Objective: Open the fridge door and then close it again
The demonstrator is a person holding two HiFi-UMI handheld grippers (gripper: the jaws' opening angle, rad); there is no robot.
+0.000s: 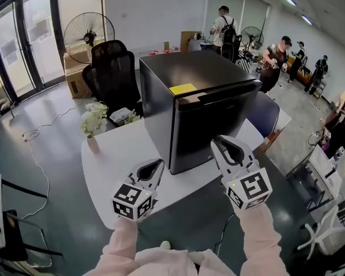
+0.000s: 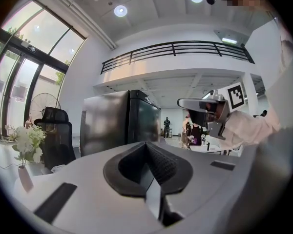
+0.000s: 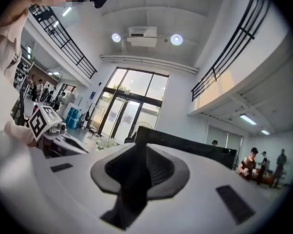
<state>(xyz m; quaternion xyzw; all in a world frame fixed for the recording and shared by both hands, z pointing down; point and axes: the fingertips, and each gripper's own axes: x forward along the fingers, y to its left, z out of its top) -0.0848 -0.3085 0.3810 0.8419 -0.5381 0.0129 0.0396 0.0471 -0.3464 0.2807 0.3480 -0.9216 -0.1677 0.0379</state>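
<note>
A black mini fridge [image 1: 210, 125] stands on a white table [image 1: 118, 151] with its door closed and a yellow note [image 1: 183, 88] on top. My left gripper [image 1: 157, 164] is low by the fridge's front left corner, apart from it, with its jaws shut on nothing [image 2: 147, 147]. My right gripper [image 1: 221, 142] hangs just in front of the door's right part. A narrow dark gap shows between its jaws [image 3: 139, 147], and nothing is in it. In the left gripper view the fridge [image 2: 112, 123] lies ahead and the right gripper [image 2: 195, 104] is to the right.
A small vase of white flowers [image 1: 92, 125] stands at the table's left end. Behind it are a black office chair [image 1: 112, 73], a cardboard box [image 1: 75, 79] and a standing fan [image 1: 89, 33]. Several people [image 1: 276, 56] stand at the back right.
</note>
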